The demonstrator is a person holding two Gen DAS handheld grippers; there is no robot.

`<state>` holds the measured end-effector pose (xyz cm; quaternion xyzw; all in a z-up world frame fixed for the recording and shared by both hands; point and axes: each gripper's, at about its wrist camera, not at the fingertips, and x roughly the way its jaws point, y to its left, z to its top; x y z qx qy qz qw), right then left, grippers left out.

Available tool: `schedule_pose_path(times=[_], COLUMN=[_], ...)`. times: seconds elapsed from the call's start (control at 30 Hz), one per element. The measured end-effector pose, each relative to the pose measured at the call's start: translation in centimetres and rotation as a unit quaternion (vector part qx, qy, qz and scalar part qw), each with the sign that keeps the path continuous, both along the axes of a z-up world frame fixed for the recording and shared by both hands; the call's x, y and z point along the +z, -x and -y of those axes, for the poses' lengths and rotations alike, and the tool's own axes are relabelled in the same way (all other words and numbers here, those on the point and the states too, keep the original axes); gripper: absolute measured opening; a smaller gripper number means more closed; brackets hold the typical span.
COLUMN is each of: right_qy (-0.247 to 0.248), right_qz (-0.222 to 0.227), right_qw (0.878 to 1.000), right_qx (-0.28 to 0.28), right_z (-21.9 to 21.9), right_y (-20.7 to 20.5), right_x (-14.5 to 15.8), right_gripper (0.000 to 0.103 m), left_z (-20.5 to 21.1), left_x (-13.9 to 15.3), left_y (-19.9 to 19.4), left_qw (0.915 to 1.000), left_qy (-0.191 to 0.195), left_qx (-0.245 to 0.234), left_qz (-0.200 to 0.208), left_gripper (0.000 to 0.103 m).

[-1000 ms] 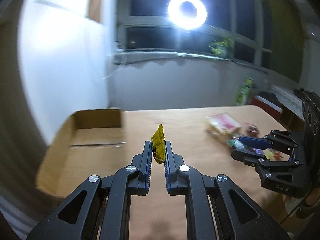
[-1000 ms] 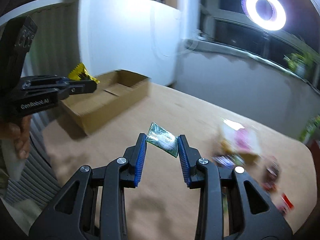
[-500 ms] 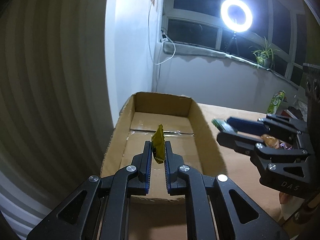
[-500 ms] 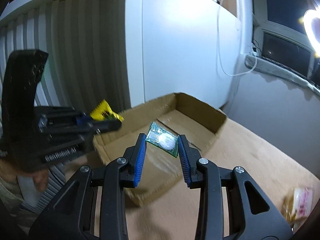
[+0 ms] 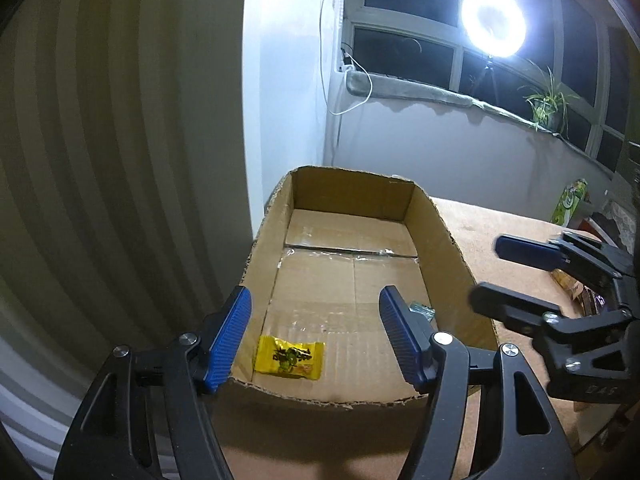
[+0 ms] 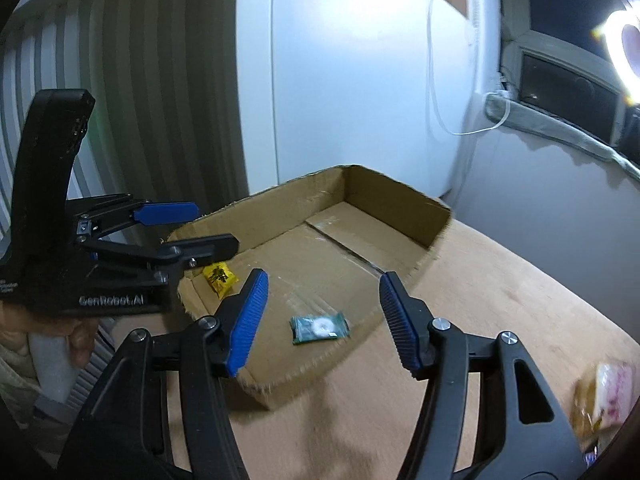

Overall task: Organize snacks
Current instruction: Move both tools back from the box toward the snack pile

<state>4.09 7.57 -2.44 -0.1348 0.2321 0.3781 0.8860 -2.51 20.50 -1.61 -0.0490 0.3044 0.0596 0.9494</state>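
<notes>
Left wrist view: left gripper (image 5: 316, 336) fingers opening, nothing between; yellow candy wrapper (image 5: 289, 357) lies in shallow brown cardboard box (image 5: 448, 240). Right gripper (image 6: 320, 320) opening too, green packet (image 6: 319, 324) dropped inside.

left claw (image 5: 314, 340) opening, empty | yellow packet (image 5: 290, 357) in cardboard box (image 5: 442, 236)

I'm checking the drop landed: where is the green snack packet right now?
The green snack packet lies flat on the floor of the cardboard box, near its front edge, in the right wrist view, to the right of the yellow packet.
</notes>
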Motion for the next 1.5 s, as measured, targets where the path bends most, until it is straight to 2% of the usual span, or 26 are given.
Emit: schedule_pose_path(times=[0.03,0.1,0.27,0.5,0.93,1.1,1.23,1.5], right_qy=[-0.001,-0.004,-0.003,0.001,-0.021,-0.033,-0.038,-0.04], right_qz=[0.009,0.021,0.026,0.026,0.025,0.022,0.022,0.013], right_qw=[1.0,1.0,0.999,0.997,0.992,0.988,0.984,0.97], right_qx=[-0.007,-0.02,-0.042,-0.067,-0.122,-0.149,-0.172,-0.238], right_z=[0.4,1.2,3.4,7.4,14.7,17.5,19.5,25.4], right_y=[0.6,1.7,3.9,6.0,7.2,7.4,7.5,8.0], right_x=[0.2,0.5,0.8,0.3,-0.2,-0.3,-0.5,-1.7], right_gripper=[0.073,0.079,0.079,0.08,0.08,0.081,0.087,0.087], left_z=[-0.1,0.0,1.5,6.2,13.7,16.2,18.1,22.7], left_x=[0.2,0.7,1.9,3.0,4.5,4.6,4.3,2.9], left_y=[0.4,1.0,1.4,1.5,1.6,1.3,1.3,0.0], left_qw=[1.0,1.0,0.9997,0.9978,0.9911,0.9879,0.985,0.9758], left_qy=[0.001,0.003,-0.001,-0.022,-0.054,-0.061,-0.065,-0.058], left_qx=[0.001,0.002,-0.01,-0.057,-0.119,-0.141,-0.159,-0.211], left_qz=[0.003,0.009,0.022,0.025,0.026,0.022,0.017,-0.001], left_gripper=[0.066,0.067,0.07,0.071,0.071,0.071,0.071,0.071])
